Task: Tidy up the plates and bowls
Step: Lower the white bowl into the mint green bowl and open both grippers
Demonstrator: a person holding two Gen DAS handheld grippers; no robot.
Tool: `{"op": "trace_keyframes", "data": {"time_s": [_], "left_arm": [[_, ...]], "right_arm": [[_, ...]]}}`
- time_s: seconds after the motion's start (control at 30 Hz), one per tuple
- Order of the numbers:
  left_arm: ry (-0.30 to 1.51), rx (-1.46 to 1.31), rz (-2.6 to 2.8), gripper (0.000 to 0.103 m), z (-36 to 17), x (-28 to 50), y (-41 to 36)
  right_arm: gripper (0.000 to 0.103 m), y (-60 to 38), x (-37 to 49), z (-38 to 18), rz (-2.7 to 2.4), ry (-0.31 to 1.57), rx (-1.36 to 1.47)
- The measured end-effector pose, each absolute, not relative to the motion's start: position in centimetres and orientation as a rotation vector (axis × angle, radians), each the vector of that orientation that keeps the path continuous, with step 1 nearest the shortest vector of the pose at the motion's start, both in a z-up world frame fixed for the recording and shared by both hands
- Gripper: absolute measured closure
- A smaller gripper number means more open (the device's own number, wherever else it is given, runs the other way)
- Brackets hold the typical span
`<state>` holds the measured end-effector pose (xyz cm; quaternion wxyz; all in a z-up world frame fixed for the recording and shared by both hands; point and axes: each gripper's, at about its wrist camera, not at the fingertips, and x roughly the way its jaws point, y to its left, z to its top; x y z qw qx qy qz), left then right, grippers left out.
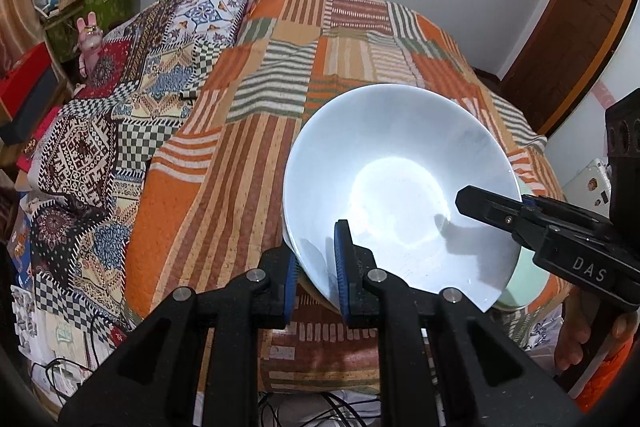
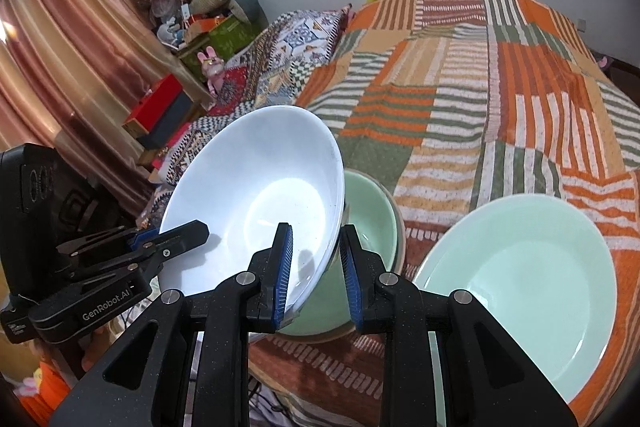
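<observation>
Left claw (image 1: 317, 269) and right claw (image 2: 316, 275) each clamped on the tilted white bowl's (image 2: 256, 203) rim, above green bowl (image 2: 370, 211); green plate (image 2: 520, 279) beside, on the bed (image 2: 500, 87).

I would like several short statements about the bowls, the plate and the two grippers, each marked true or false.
1. The white bowl is tilted. True.
2. Only the left gripper holds the white bowl. False: the right gripper straddles its rim too.
3. A green bowl is beneath the white bowl. True.
4. The green plate is stacked in the green bowl. False: it lies beside it on the bedspread.
</observation>
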<state>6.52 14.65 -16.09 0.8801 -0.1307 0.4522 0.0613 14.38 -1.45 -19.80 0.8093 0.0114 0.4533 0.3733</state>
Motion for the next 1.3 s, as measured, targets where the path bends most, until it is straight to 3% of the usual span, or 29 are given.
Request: {"op": "trace_keyframes", "data": {"time_s": [0.67, 1.3], "left_arm": [[1.032, -0.265, 0.150, 0.088, -20.0, 8.3, 14.8], [1.029, -0.246, 0.189, 0.088, -20.6, 8.5, 15.2]], "right_arm": [[0.080, -1.1, 14.5, -22.5, 0.756, 1.048, -0.017], [0.075, -0.3, 14.8, -22.0, 0.745, 1.001, -0.101]]}}
